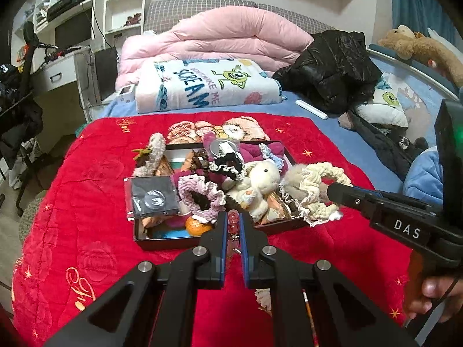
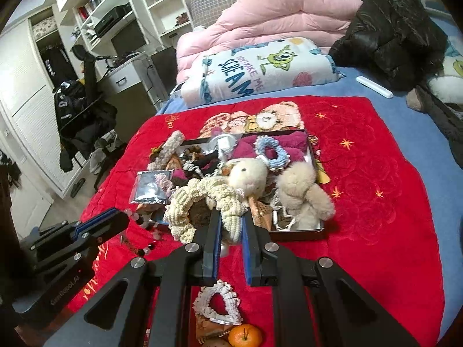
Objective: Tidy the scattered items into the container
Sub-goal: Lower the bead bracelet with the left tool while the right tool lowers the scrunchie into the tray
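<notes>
1. One shallow dark box (image 1: 162,244) sits on a red blanket (image 1: 72,202) spread over the bed; it is heaped past its rim.
2. Two cream plush toys show in the right wrist view: one (image 2: 249,176) in the middle of the pile, one (image 2: 301,193) at the box's right end.
3. Scrunchies, counted across both views: a pink one (image 1: 199,199) and a pale blue one (image 2: 267,151) in the box, a white one (image 2: 217,303) loose on the blanket, and a large cream one (image 2: 202,202).
4. Two oranges: one (image 1: 196,227) inside the box, one (image 2: 245,336) loose on the blanket.
5. One clear packet with a dark card (image 1: 153,196) lies on the box's left corner.
6. The left tool (image 1: 233,222) is pressed together, pinching a string of pink beads (image 1: 233,219) above the box's near edge.
7. The right tool (image 2: 231,222) pinches the large cream scrunchie, which hangs over the box.
</notes>
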